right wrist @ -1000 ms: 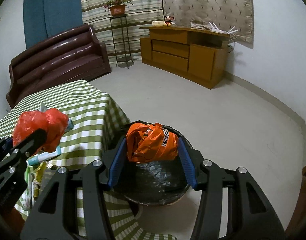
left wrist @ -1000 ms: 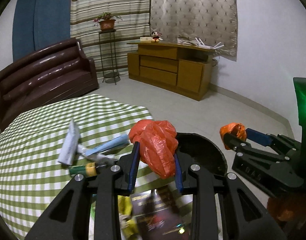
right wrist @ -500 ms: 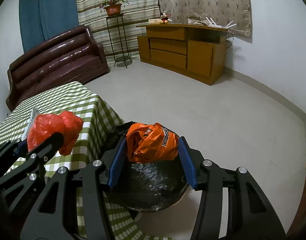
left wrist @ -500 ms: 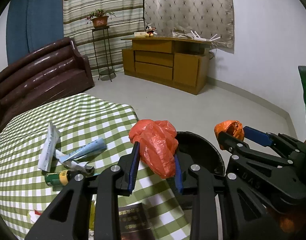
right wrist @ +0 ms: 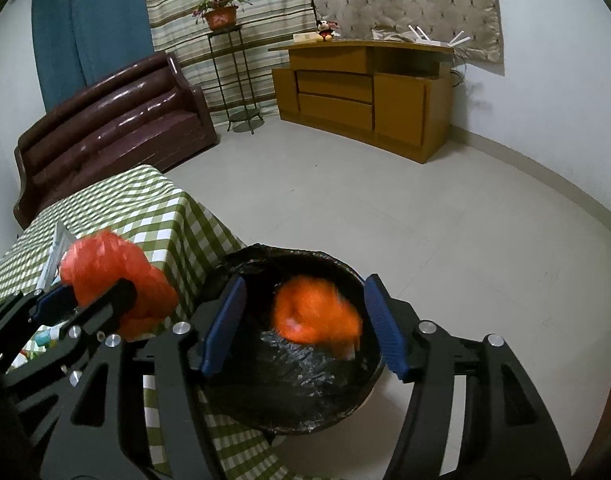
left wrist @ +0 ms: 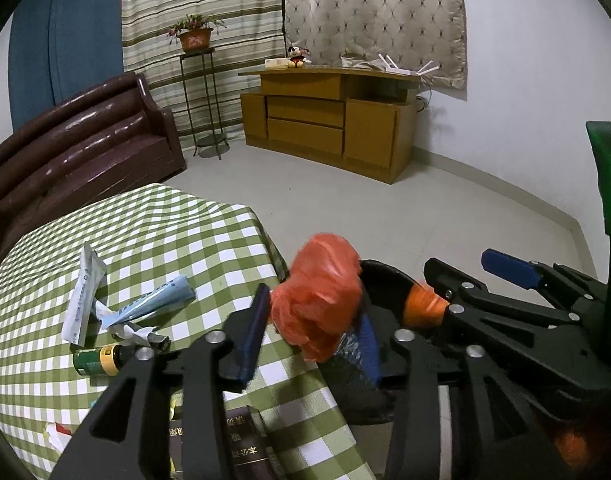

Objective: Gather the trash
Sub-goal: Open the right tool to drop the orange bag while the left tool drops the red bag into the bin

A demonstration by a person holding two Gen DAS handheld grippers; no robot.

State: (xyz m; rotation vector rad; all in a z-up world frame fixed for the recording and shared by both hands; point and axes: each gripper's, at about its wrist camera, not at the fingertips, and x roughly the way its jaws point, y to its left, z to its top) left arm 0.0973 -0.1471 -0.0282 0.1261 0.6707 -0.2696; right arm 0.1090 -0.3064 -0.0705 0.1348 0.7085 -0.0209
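Both hand-held grippers are opening over the bin (right wrist: 289, 360). The right hand-held gripper (right wrist: 305, 324) has released its orange bag (right wrist: 317, 312), which blurs just above the liner. The left hand-held gripper (left wrist: 311, 330) is slackening around a red bag (left wrist: 321, 300) poised near the rim; it could snag or drop outside. Wrappers (left wrist: 145, 304) and a bottle (left wrist: 97, 360) remain on the checked surface (left wrist: 165, 232), with a sofa (left wrist: 77, 148) and cabinet (left wrist: 329, 128) beyond.

Both cams ride right on a gripper, looking forward and down along its fingers, super close to the black-lined round trash bin (right wrist: 293, 364). The left view sits over the green-checked cloth-covered surface (left wrist: 153, 240), the right one straight above the bin. Both share the brown leather sofa (left wrist: 77, 148), the wooden cabinet (right wrist: 365, 96) and each other's gripper.
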